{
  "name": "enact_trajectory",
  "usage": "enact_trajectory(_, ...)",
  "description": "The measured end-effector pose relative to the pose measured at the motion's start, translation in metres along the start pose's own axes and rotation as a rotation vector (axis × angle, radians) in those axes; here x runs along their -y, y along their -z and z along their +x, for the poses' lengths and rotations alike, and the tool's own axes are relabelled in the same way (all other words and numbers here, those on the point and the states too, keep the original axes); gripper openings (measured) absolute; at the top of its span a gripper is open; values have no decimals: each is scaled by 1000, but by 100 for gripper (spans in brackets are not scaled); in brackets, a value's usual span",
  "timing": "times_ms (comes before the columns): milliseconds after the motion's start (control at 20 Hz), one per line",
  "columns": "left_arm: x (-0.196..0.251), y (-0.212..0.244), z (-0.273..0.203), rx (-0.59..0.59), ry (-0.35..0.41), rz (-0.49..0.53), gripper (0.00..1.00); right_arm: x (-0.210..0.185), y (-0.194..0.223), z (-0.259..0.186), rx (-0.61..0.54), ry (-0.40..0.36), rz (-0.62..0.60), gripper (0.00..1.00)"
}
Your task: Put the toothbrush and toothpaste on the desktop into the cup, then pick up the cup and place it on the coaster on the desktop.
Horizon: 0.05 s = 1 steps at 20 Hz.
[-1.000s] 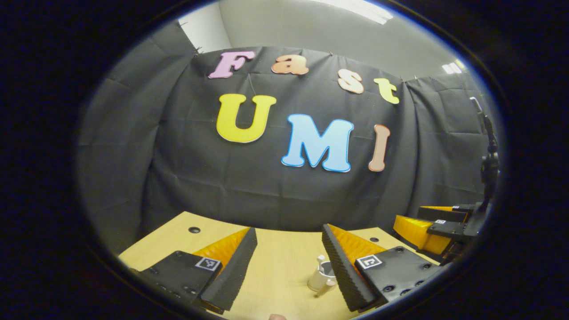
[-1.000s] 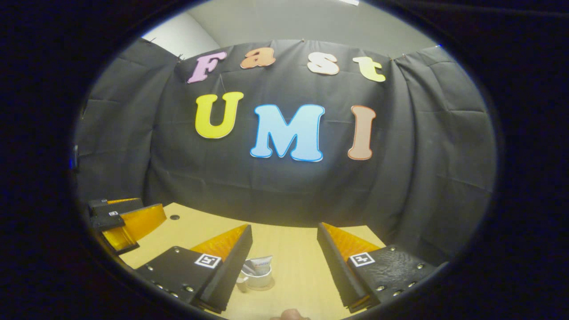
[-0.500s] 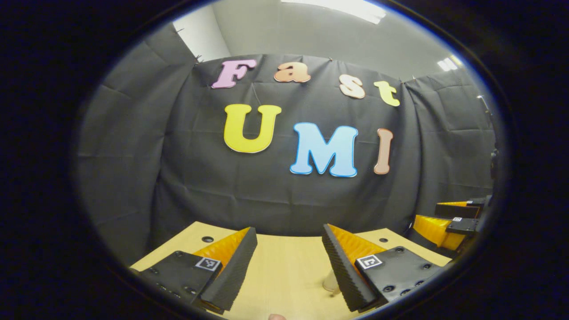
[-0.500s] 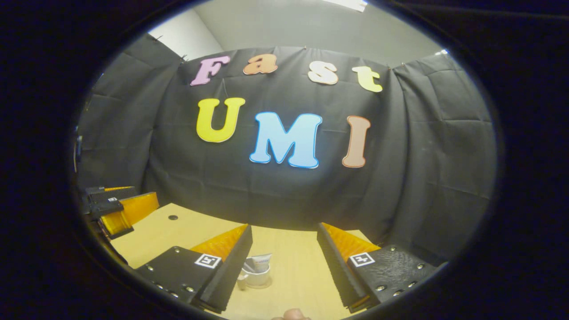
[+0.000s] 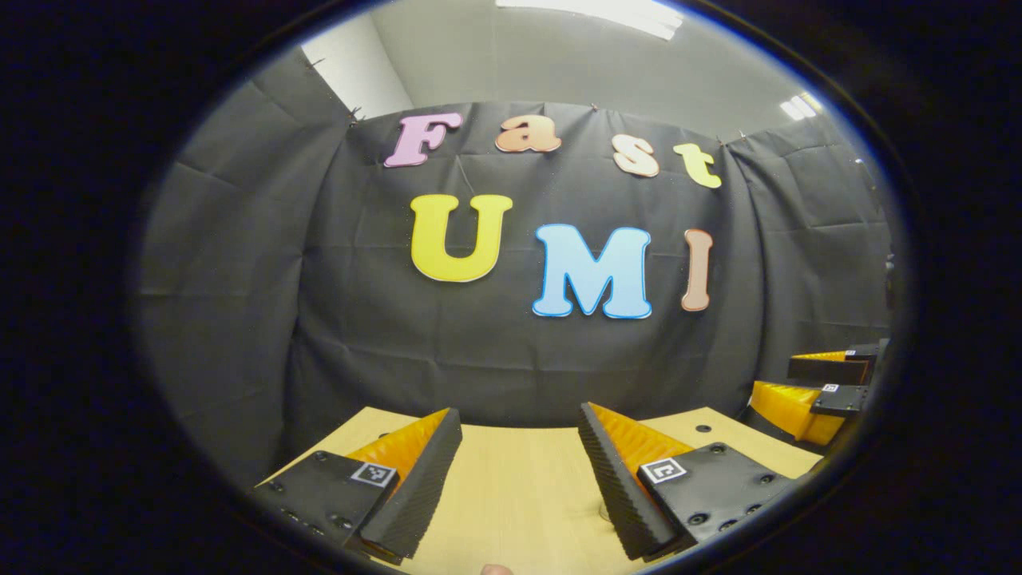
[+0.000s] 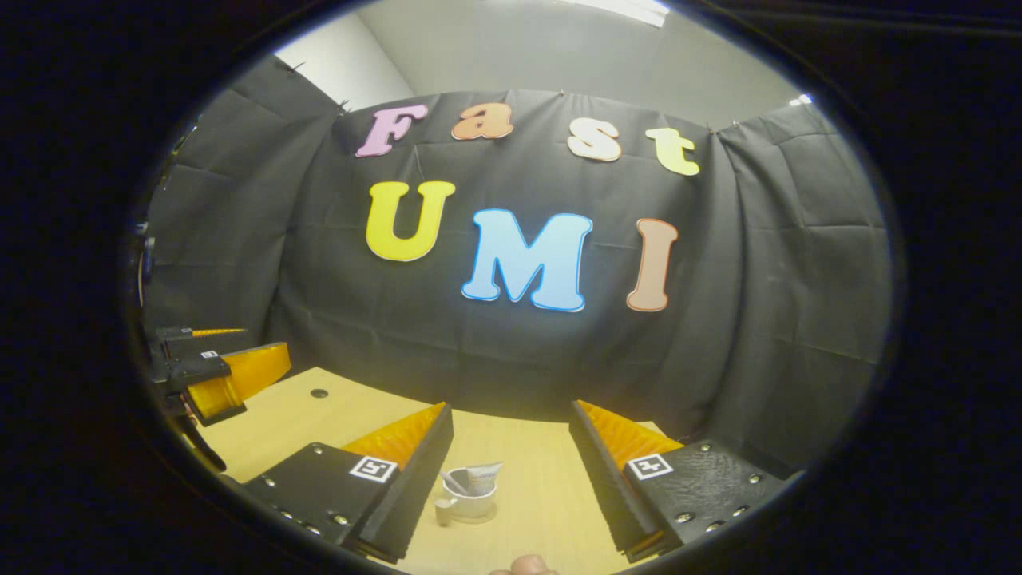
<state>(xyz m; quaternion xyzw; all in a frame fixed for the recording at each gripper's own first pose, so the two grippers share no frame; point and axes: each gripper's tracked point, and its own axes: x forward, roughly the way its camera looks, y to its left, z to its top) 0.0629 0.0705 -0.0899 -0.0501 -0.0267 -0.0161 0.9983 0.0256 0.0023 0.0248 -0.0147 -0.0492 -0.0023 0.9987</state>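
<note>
A white cup (image 6: 469,505) with a handle stands on the wooden desk (image 6: 543,495), low between my right gripper's fingers and close to the left one. A toothpaste tube (image 6: 484,477) and a toothbrush (image 6: 449,481) stick up out of it. A thin tan disc, seemingly the coaster (image 6: 485,519), shows under its base. My right gripper (image 6: 509,409) is open and holds nothing. My left gripper (image 5: 519,415) is open over bare desk (image 5: 511,487). In the right gripper view the left gripper (image 6: 227,374) hangs at the far left. The right gripper (image 5: 814,395) shows at the left gripper view's right edge.
The black cloth wall stands right behind the desk's far edge. Small round holes (image 6: 319,393) sit in the desktop near its back corners. A fingertip (image 6: 523,565) shows at the bottom edge.
In the left gripper view the cup slid down and behind the right finger, out of sight. Both views have tilted upward a little. Both grippers stayed open.
</note>
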Motion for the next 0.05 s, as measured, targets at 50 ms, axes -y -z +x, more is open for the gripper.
enact_trajectory(50, -1, -1, 1, 1, -1, 2, 88, -1, 0, 0, 2, -3, -1, 89)
